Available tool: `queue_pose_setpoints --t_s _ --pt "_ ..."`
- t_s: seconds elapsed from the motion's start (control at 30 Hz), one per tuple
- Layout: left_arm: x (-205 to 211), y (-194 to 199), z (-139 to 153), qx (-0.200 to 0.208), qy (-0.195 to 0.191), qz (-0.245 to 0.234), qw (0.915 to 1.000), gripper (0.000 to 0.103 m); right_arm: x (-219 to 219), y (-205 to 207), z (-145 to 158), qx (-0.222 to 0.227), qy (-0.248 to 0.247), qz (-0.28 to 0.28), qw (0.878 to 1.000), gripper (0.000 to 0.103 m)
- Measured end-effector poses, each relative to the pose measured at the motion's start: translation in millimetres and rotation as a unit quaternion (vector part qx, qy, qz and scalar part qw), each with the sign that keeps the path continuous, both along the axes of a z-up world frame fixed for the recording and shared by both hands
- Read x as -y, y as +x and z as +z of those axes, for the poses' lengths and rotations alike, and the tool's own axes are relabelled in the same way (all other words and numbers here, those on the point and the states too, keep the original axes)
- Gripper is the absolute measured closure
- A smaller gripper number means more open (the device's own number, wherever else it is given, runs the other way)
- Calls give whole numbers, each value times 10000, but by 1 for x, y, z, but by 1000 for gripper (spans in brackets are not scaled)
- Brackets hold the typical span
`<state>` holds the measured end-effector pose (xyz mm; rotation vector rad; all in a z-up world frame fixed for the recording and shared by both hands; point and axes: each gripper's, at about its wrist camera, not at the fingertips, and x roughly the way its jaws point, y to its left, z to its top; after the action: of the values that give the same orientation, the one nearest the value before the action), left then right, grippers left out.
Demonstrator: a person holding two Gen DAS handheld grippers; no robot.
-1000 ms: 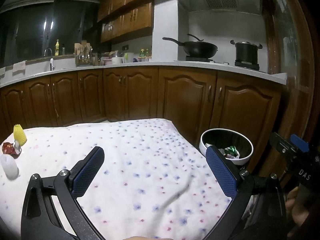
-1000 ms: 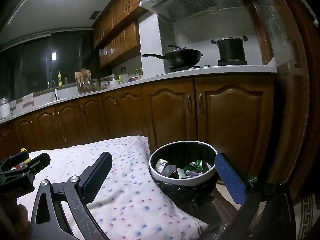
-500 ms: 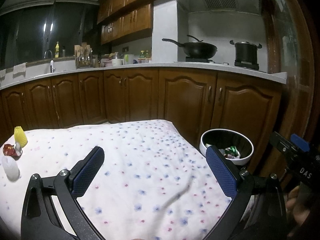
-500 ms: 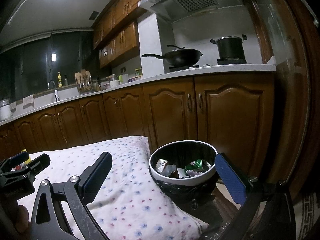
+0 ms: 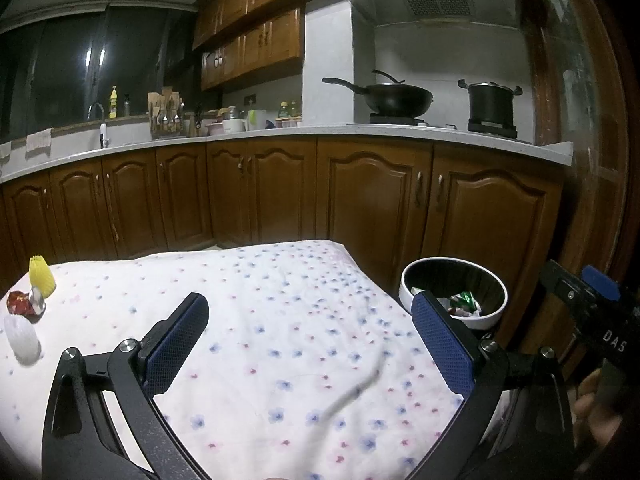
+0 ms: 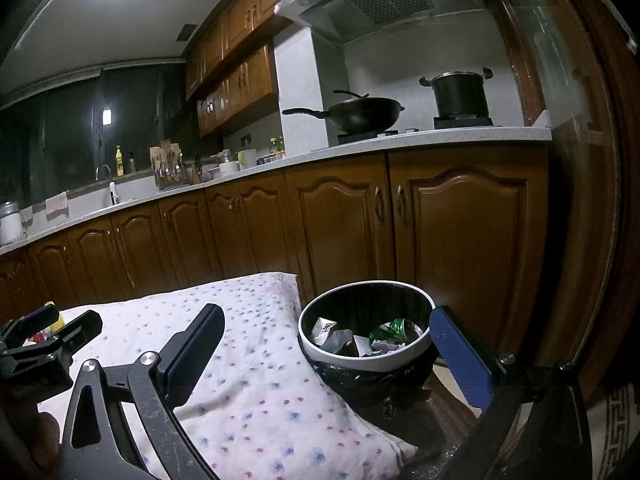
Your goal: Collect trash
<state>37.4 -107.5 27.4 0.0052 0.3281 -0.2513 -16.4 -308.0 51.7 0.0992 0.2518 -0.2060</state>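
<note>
A white-rimmed trash bin [image 5: 454,270] with a black liner stands right of the floral-cloth table [image 5: 280,320]; it holds crumpled wrappers [image 6: 364,336]. On the table's far left lie a red wrapper [image 5: 22,303], a yellow paper cup [image 5: 41,280] and a white paper cup [image 5: 22,338]. My left gripper [image 5: 308,332] is open and empty above the cloth's middle. My right gripper [image 6: 326,340] is open and empty, in front of the bin [image 6: 360,360]. The left gripper also shows at the left edge of the right wrist view [image 6: 48,336].
Brown kitchen cabinets [image 5: 280,192] run behind the table. The counter carries a wok [image 5: 394,98], a black pot [image 5: 490,104], jars and a utensil rack [image 5: 166,118]. A dark wooden frame [image 5: 580,120] stands right of the bin.
The left wrist view has shifted slightly; the trash at the far left sits a little lower and more in view. Both grippers stay open and empty.
</note>
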Motion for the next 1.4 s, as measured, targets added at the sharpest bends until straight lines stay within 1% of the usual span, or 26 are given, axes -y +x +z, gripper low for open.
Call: queue_pose_setpoints --t_s 1.07,1.4 --pt "2 -1 0 -19 32 -19 10000 0 -1 -1 0 -5 30 -1 10000 0" --pt "-2 12 -12 -191 -8 -190 9996 0 -11 1 -4 -103 143 0 9998 0"
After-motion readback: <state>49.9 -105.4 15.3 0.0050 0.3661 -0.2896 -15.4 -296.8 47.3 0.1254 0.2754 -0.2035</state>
